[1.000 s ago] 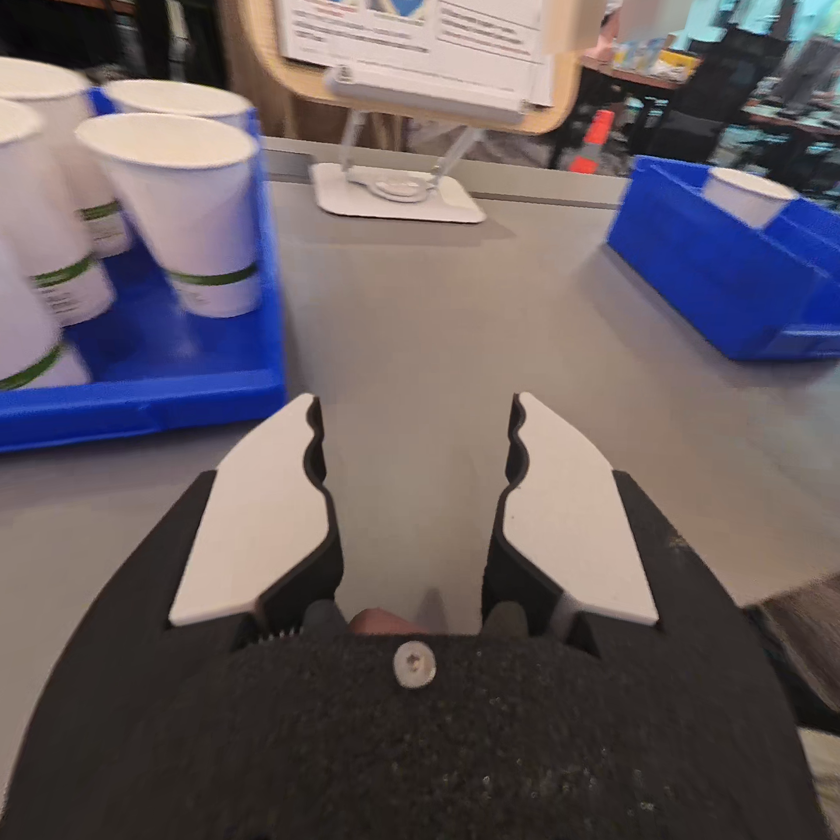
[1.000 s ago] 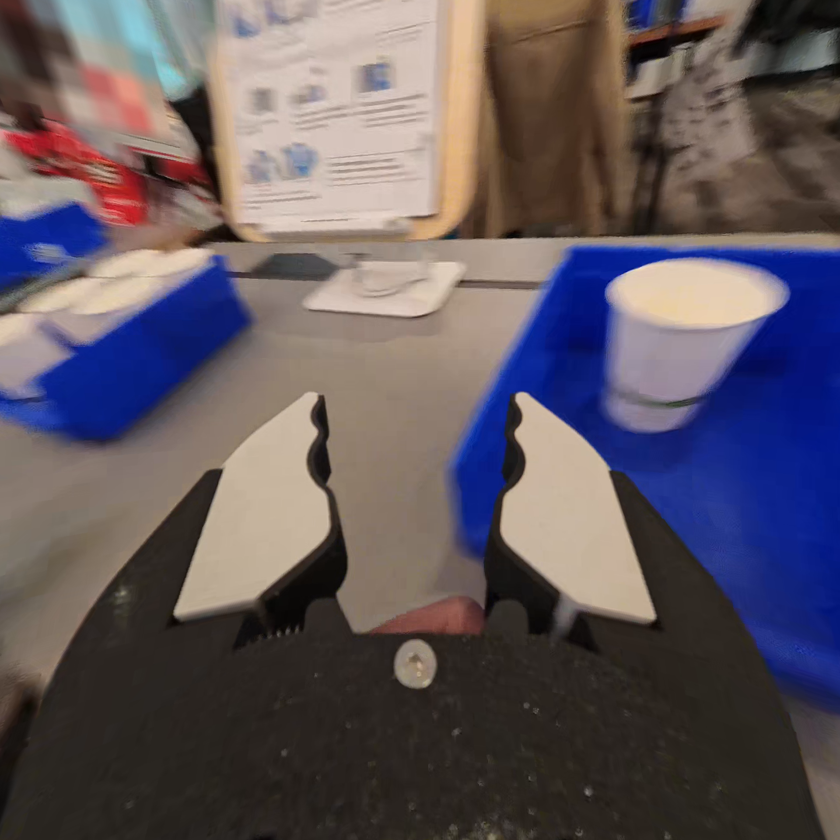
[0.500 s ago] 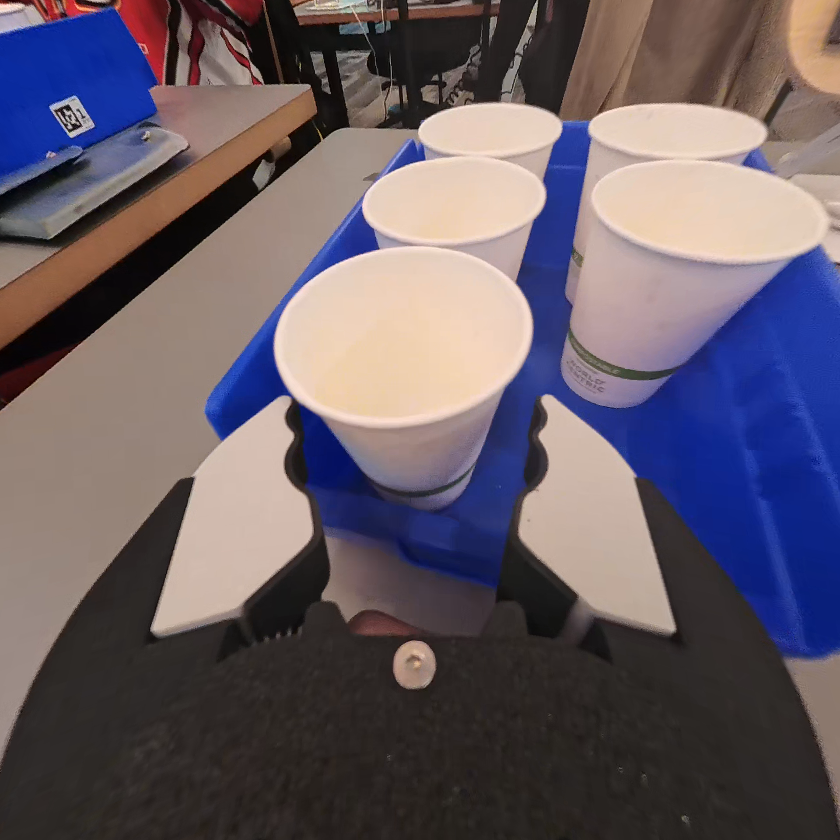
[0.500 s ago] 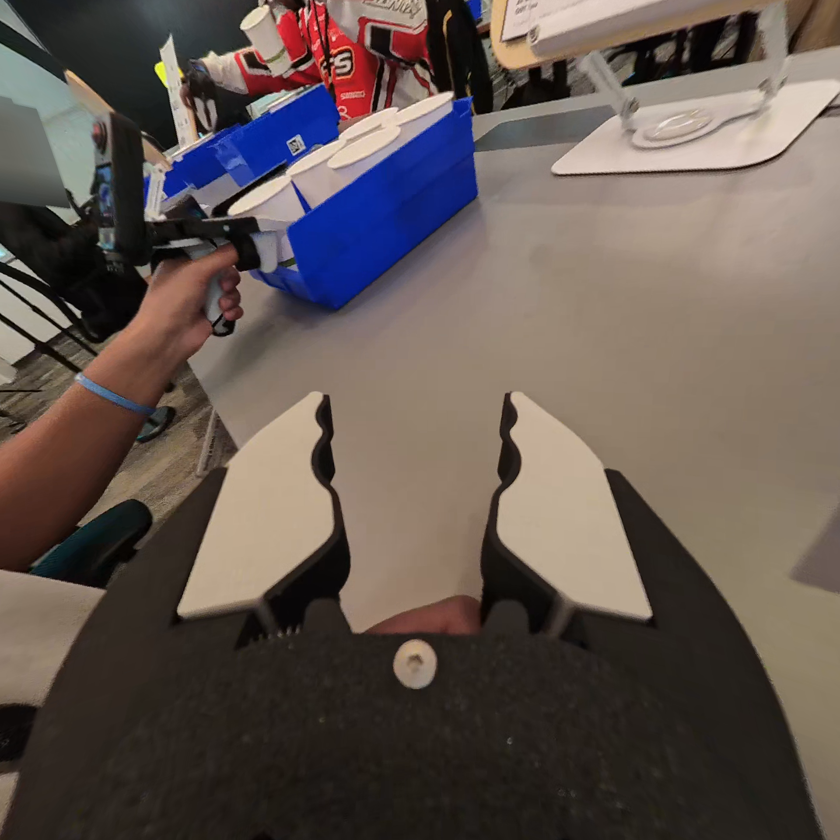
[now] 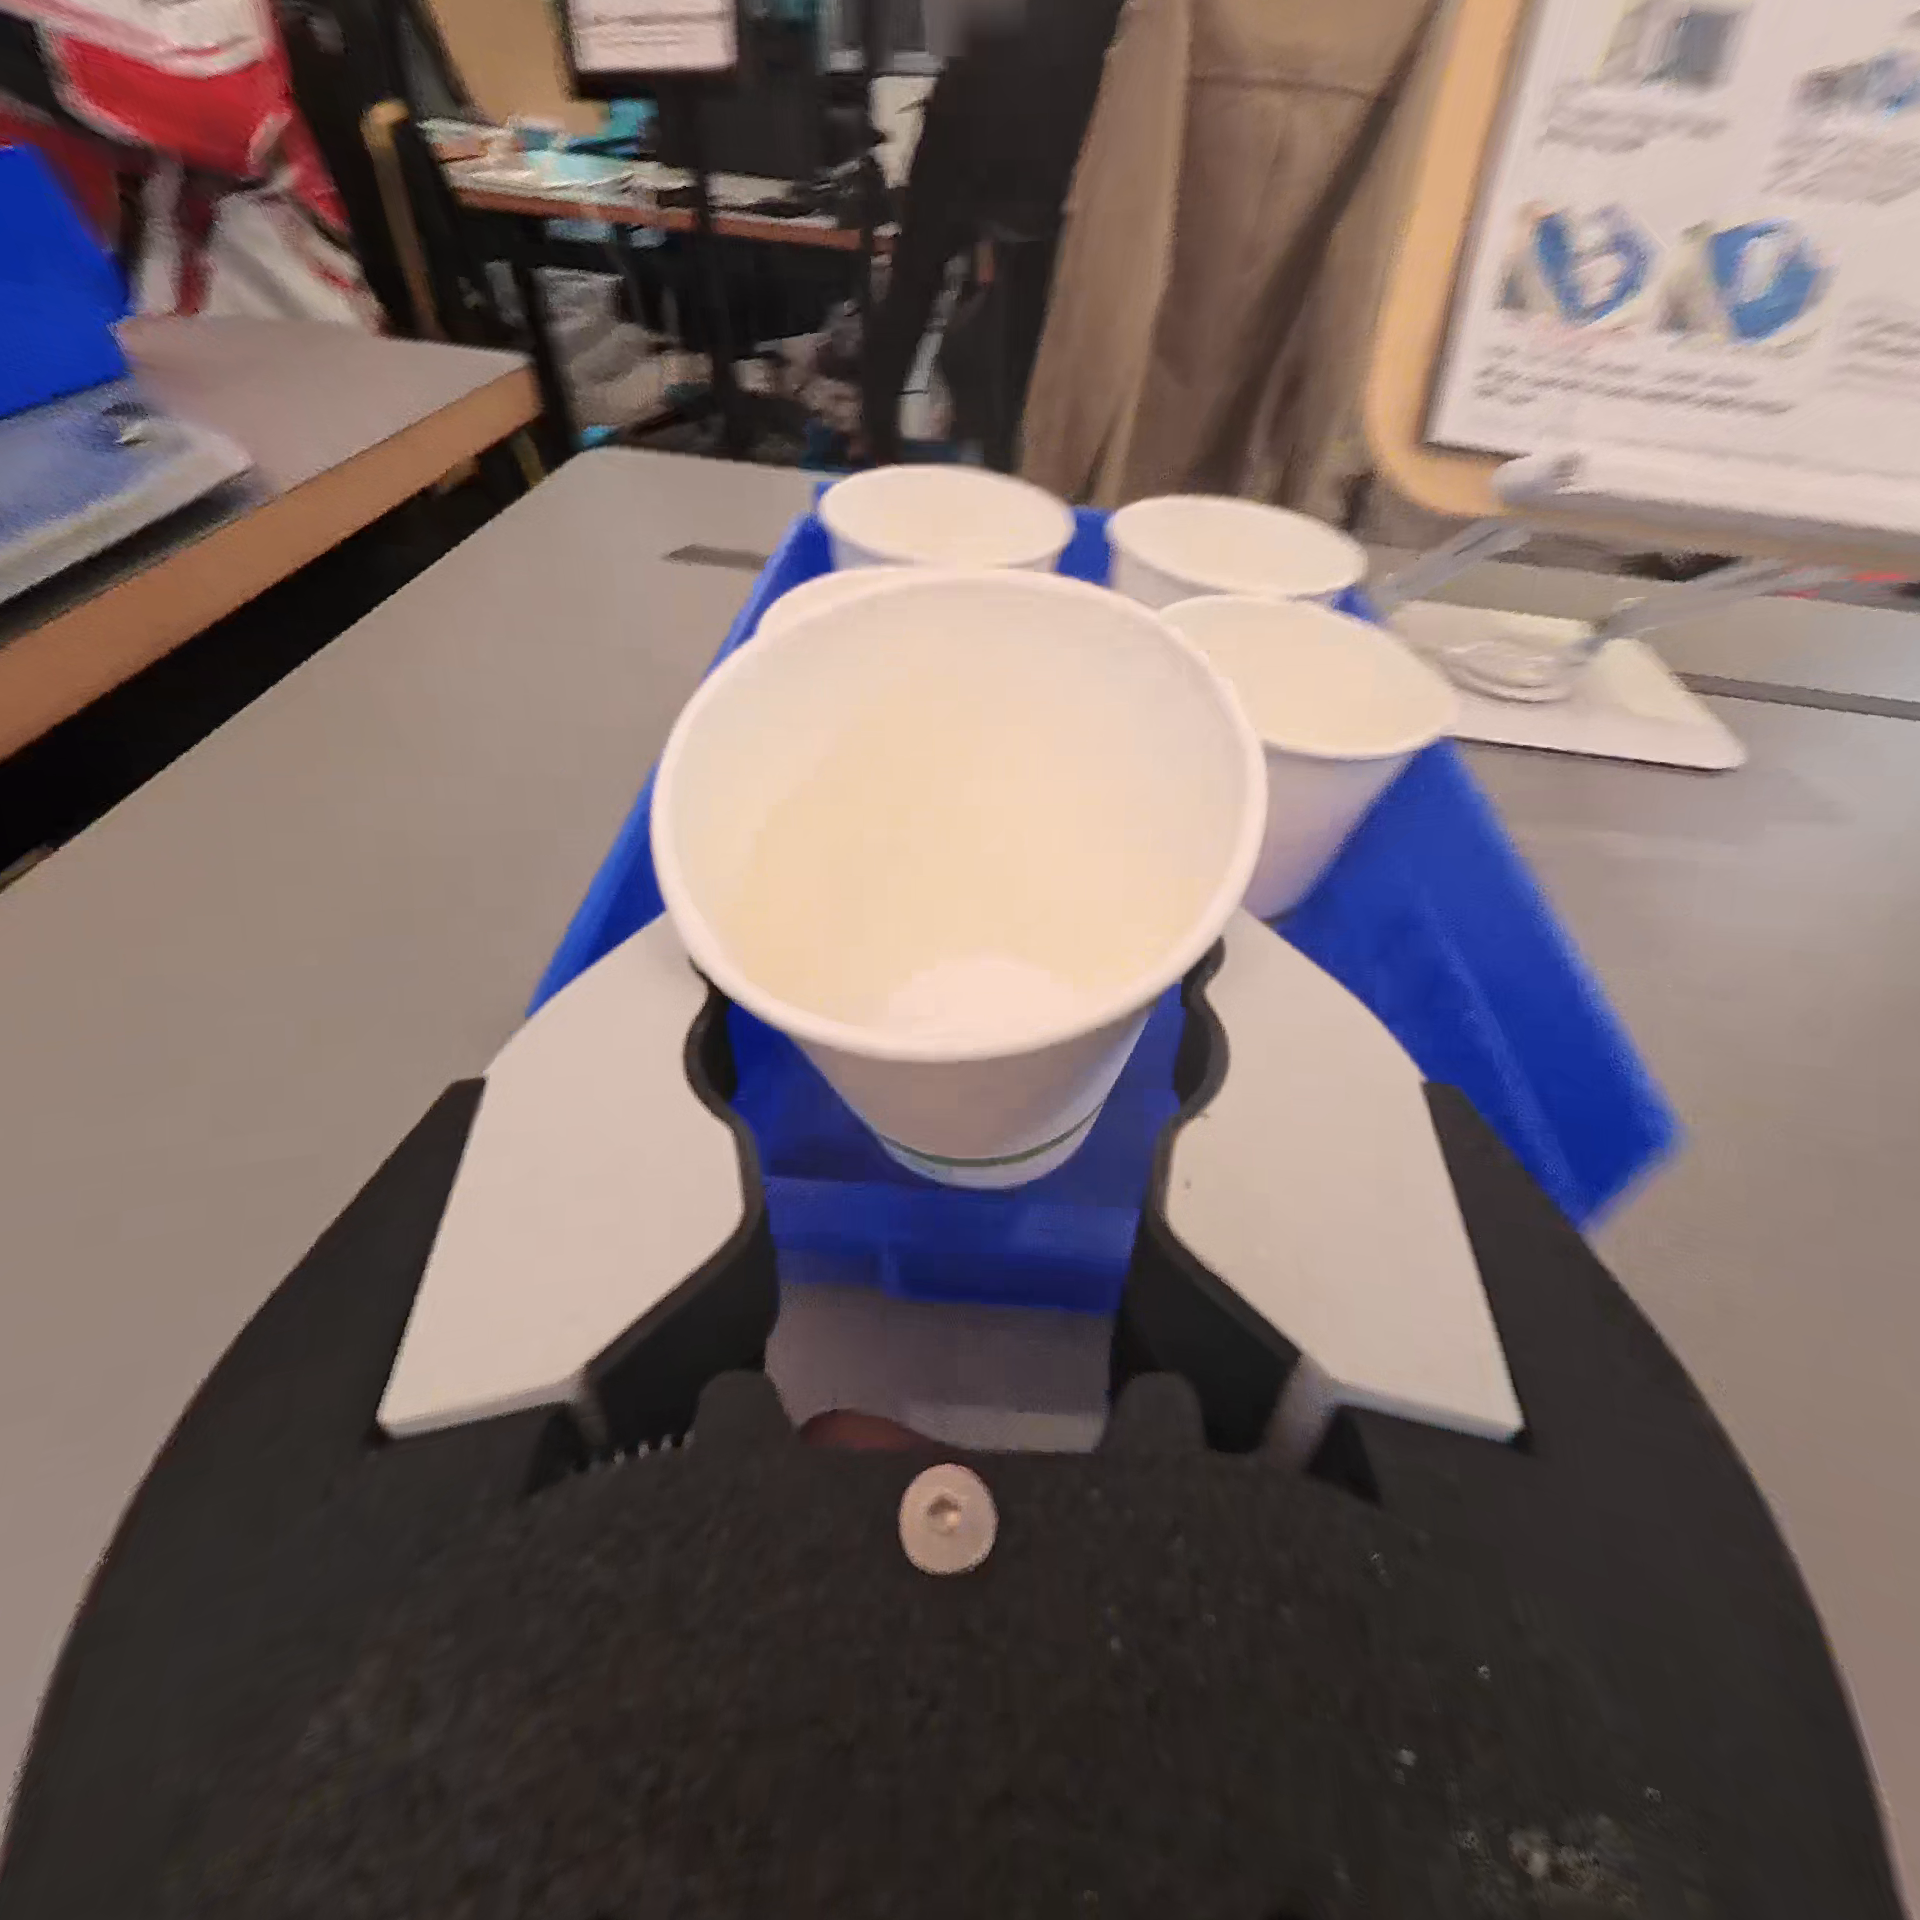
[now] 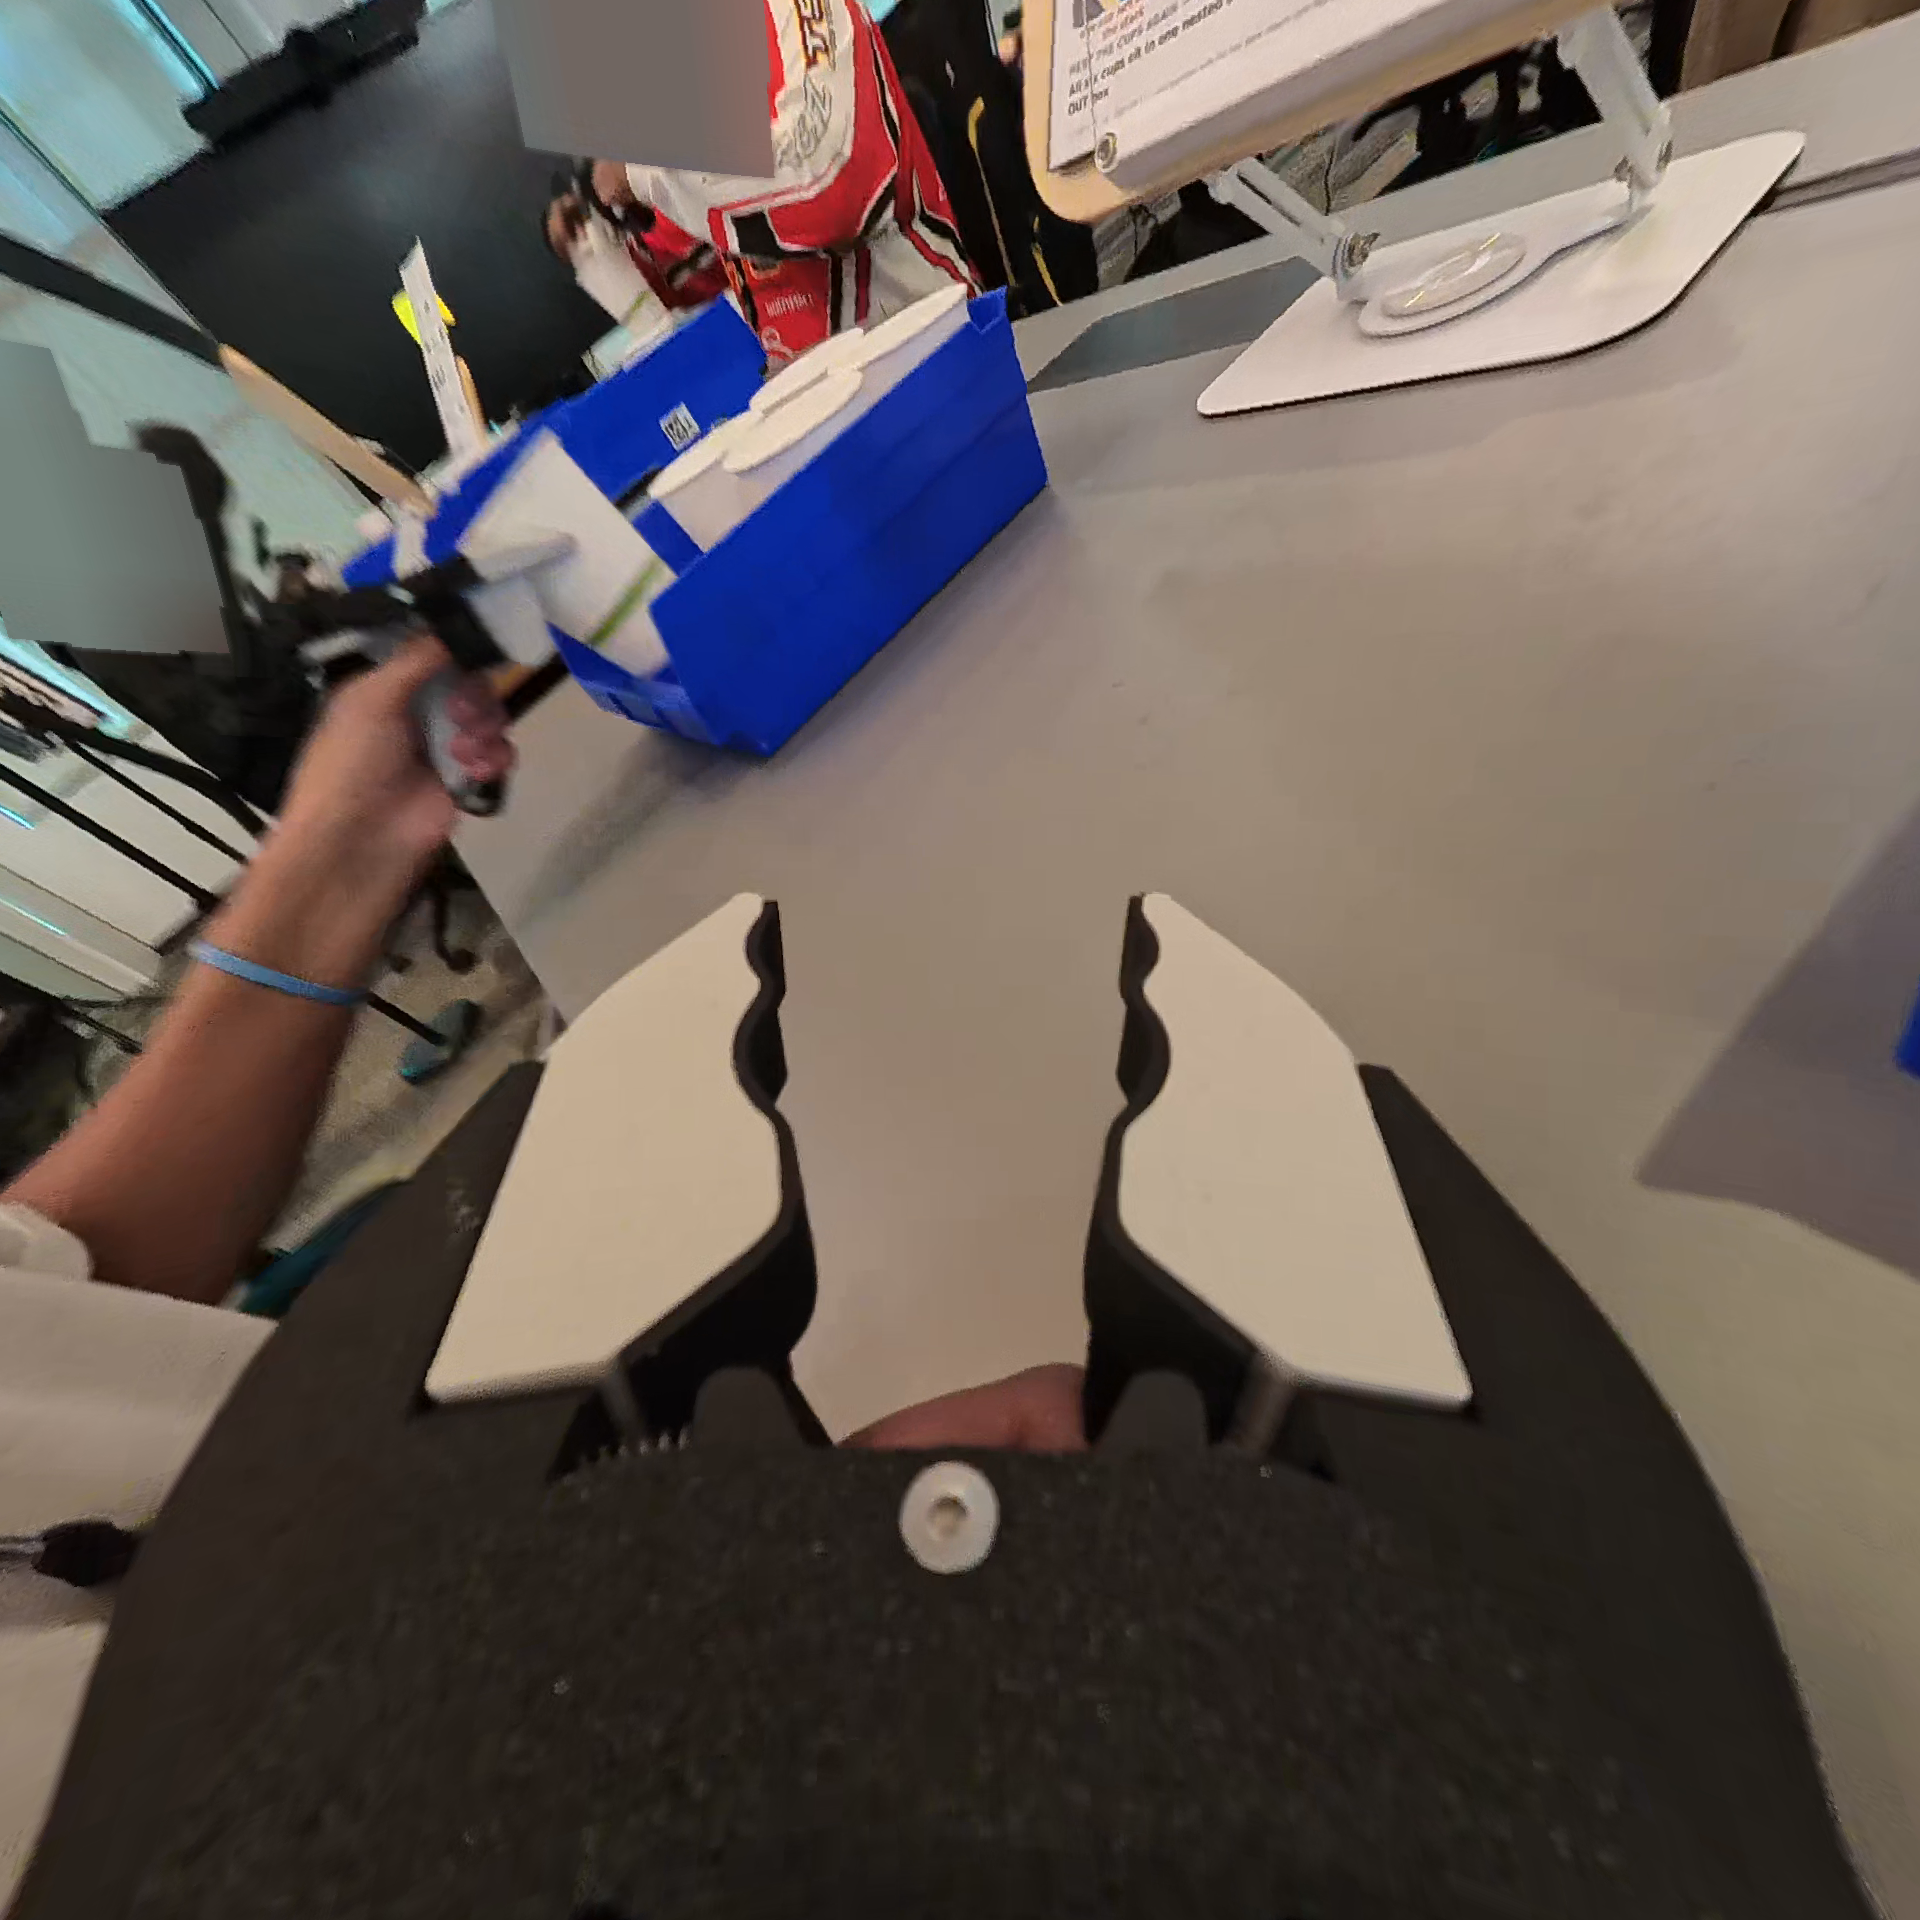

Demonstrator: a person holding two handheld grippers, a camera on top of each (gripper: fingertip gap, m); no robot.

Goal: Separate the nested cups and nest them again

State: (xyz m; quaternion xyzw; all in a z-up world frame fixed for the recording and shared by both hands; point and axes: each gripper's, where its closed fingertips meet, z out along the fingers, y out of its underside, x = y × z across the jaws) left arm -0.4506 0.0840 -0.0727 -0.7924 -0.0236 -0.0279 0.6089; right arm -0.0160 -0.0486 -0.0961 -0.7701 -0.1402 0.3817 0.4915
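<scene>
A blue bin (image 5: 1455, 987) on the grey table holds several white paper cups (image 5: 1309, 707). My left gripper (image 5: 951, 971) is shut on the nearest white cup (image 5: 956, 831), pads against its sides below the rim, and holds it just above the bin's near end. In the right wrist view the left gripper (image 6: 499, 582) shows far left with that cup (image 6: 592, 561), tilted, over the bin (image 6: 852, 561). My right gripper (image 6: 951, 914) is open and empty above bare table.
A white stand (image 6: 1507, 281) with a printed board stands at the back of the table (image 6: 1351, 675). Another table (image 5: 260, 436) is off to the left. A person in a red and white top (image 6: 831, 187) stands behind. A blue bin edge (image 6: 1910, 1029) shows at right.
My left gripper has closed on the nearest cup and raised it from the bin. My right gripper stays open and has hardly moved.
</scene>
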